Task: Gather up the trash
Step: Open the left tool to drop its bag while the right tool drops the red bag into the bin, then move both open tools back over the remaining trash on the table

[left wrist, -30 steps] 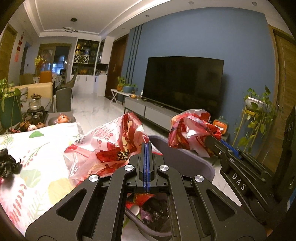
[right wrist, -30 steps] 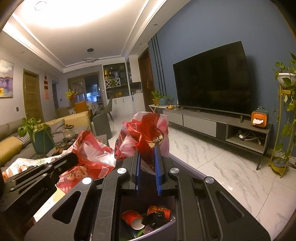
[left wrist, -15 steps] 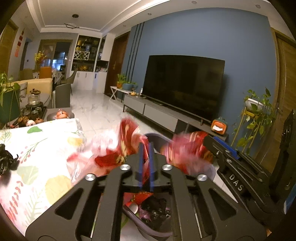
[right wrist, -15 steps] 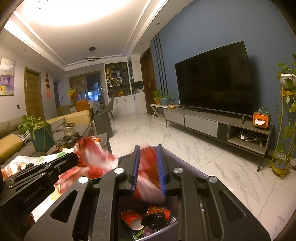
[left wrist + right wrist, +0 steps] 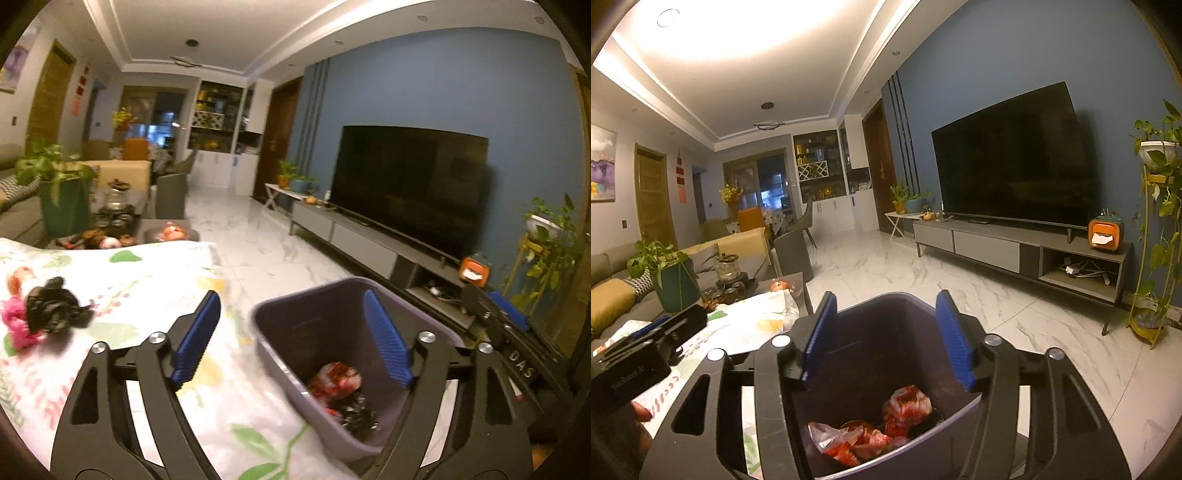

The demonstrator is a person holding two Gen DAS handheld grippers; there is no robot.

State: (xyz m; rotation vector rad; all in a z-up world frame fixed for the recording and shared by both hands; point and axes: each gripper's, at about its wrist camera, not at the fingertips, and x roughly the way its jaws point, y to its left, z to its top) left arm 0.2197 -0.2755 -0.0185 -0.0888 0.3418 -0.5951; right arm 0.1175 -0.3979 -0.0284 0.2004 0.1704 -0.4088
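A grey trash bin stands beside the floral-cloth table. Inside it lies the red and white plastic bag among other dark rubbish. My left gripper hangs open over the table edge and the bin's rim, nothing between its blue pads. My right gripper is open above the bin mouth, also empty. On the cloth to the left sit a crumpled black wad and a pink scrap.
A TV on a low grey cabinet fills the right wall, with a plant stand at far right. Beyond the table are a potted plant, jars and a sofa. White marble floor lies open ahead.
Both grippers were shut on the red plastic bag held over the bin. They have opened, and the bag has dropped into the bin. The left view has swung left.
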